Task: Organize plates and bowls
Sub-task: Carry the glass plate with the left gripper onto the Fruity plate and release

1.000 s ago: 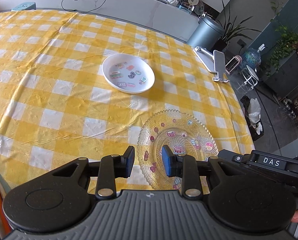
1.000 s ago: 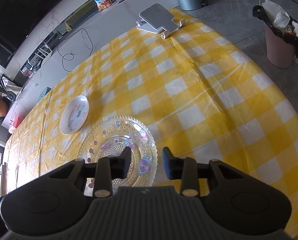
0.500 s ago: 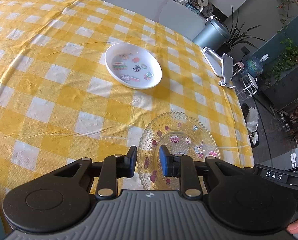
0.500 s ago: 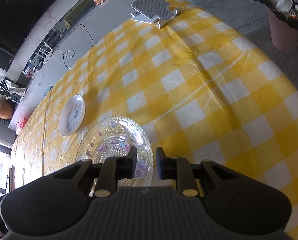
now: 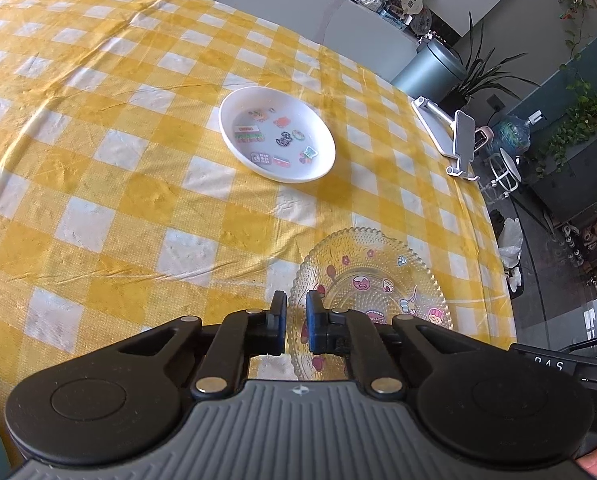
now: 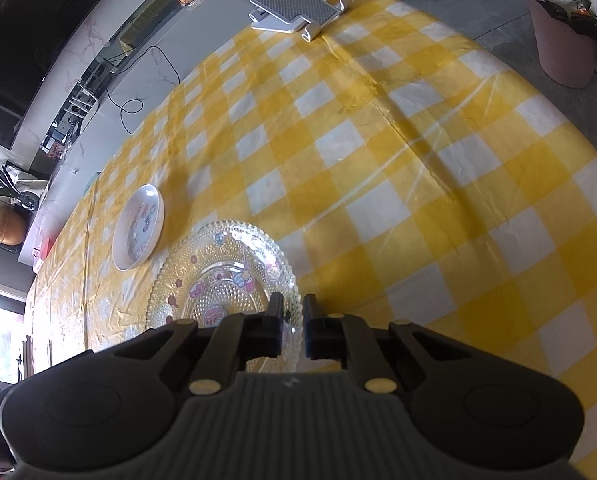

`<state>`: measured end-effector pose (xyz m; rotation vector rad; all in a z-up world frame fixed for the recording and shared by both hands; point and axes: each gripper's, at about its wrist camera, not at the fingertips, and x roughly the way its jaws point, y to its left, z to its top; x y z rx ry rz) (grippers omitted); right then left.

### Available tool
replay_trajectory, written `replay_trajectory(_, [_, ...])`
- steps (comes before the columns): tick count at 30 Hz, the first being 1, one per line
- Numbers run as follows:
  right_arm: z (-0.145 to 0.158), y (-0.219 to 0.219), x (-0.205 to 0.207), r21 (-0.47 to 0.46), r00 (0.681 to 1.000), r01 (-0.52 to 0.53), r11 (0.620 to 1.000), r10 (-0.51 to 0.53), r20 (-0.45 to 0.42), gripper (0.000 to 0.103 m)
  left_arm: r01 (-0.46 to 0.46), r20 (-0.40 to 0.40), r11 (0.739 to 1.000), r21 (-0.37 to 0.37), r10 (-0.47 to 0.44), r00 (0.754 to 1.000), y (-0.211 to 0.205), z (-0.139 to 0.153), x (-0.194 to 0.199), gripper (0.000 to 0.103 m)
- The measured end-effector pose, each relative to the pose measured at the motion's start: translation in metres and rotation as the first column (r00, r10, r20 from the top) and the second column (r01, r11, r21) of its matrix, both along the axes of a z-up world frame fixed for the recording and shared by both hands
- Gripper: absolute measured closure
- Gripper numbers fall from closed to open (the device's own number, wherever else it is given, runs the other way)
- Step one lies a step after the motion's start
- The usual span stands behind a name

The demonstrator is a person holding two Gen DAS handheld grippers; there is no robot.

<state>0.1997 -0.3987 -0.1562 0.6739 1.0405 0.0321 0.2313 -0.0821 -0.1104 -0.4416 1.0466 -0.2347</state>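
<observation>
Clear beaded glass plate with cartoon stickers [image 5: 372,280] lies flat on yellow-and-white checked surface [image 5: 98,168], near its edge. Left gripper [image 5: 296,322] at plate's left rim, right gripper [image 6: 292,320] at right rim. Both pairs of jaws have just been closing, now narrow slit, rim between them; whether pads press on glass, cannot tell. White round sticker-decorated bowl [image 5: 276,133] beyond plate, apart from it.

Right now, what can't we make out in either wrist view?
- Glass plate: near rim hidden behind the left tool in the left view, and behind the right tool in the right view.
- Whether either tool's pads actually pinch the rim: contact is hidden by the fingers.
- White plate: stickers too small and foreshortened in the right view.
</observation>
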Motion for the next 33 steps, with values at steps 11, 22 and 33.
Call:
replay_trajectory(11, [0.010,0.001,-0.014,0.031,0.999,0.004,1.000,-0.005,0.041,0.098,0.011,0.046,0.999,0.046,-0.014,0.999,0.002,0.025,-0.017,0.095])
replay_trajectory(22, [0.027,0.020,-0.053,0.065,0.995,-0.032,0.997,0.026,0.091,0.098,0.000,0.087,0.996,0.095,-0.009,0.996,0.019,0.055,-0.065,0.095])
replay_trajectory(33, [0.031,0.052,-0.099,0.031,0.989,-0.095,0.995,0.091,0.120,0.097,-0.022,0.111,0.985,0.170,0.003,0.994,0.038,0.063,-0.116,0.094])
